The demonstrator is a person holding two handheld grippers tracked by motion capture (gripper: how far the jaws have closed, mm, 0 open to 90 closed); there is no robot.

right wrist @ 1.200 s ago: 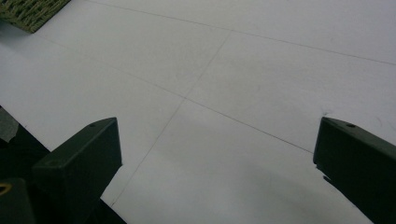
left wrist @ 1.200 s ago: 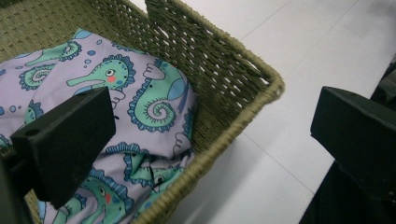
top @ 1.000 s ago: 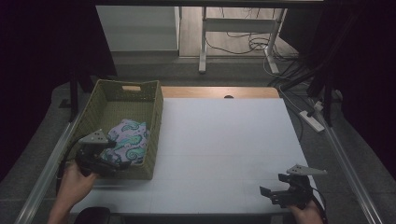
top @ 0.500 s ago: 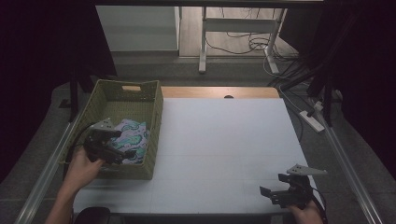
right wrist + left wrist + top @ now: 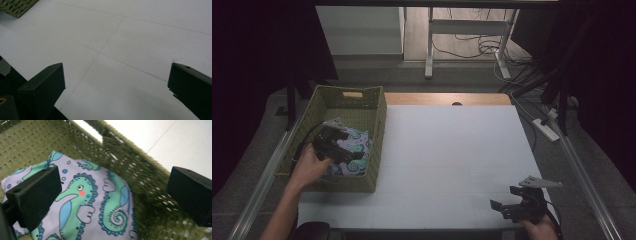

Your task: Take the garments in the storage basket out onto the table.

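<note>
- left gripper (image 5: 354,154): jaws wide apart, holding nothing; in the left gripper view one jaw hangs over the seahorse cloth (image 5: 82,205), the other over the basket wall beside it.
- seahorse cloth: lilac fabric printed with green and blue seahorses, bunched on the floor of the woven green basket (image 5: 372,165), toward the wall nearest the table's middle; also seen in the high view (image 5: 357,145).
- woven green basket: stands at the left edge of the white table (image 5: 452,150), handle slot in its far wall.
- right gripper (image 5: 507,207): jaws wide apart, holding nothing; low over bare table, well apart from the basket, near the table's front right corner.
- step in hand, as judged: the reach into the basket for the cloth; no grasp yet.
- next move, as judged: bring both jaws clear of the basket wall, lower onto a raised fold of cloth, then close.
</note>
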